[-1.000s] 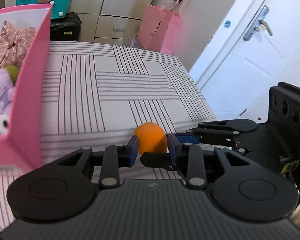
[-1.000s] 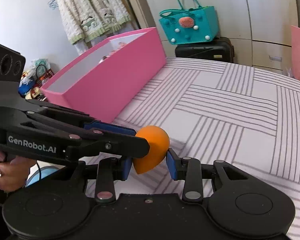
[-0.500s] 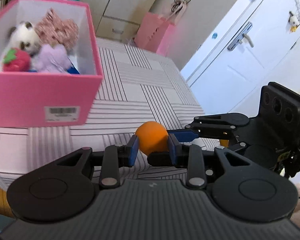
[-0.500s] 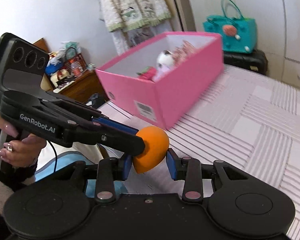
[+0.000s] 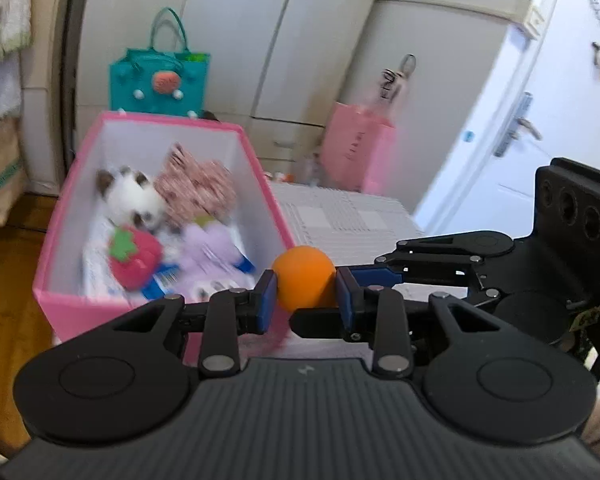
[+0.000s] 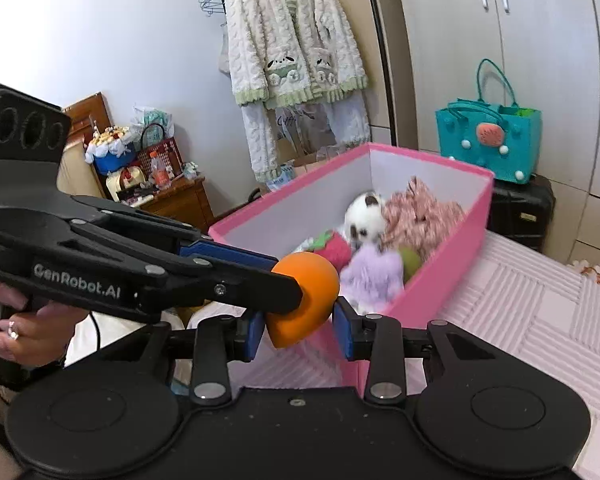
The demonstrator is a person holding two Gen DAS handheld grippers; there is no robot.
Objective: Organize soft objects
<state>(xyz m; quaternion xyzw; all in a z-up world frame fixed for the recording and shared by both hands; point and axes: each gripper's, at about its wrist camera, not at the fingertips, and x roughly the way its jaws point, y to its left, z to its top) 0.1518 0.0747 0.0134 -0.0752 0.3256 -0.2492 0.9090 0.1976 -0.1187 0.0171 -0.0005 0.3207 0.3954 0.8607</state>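
pale wardrobe doors [image 6: 500,60] are filling the upper right of the right wrist view. a fuzzy cream cardigan [image 6: 292,40] is hanging on the white wall at top centre. a white door [image 5: 520,140] is standing at the right of the left wrist view, wooden floor [image 5: 4,280] showing lower left.

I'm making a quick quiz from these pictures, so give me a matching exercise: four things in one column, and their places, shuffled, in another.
Things:
1. orange ball
2. strawberry toy
3. teal bag
4. fluffy jacket

Places:
A. hanging on the wall
B. on a black suitcase
C. between both grippers' fingers
D. inside the pink box

Pairs: 1-C, 2-D, 3-B, 4-A
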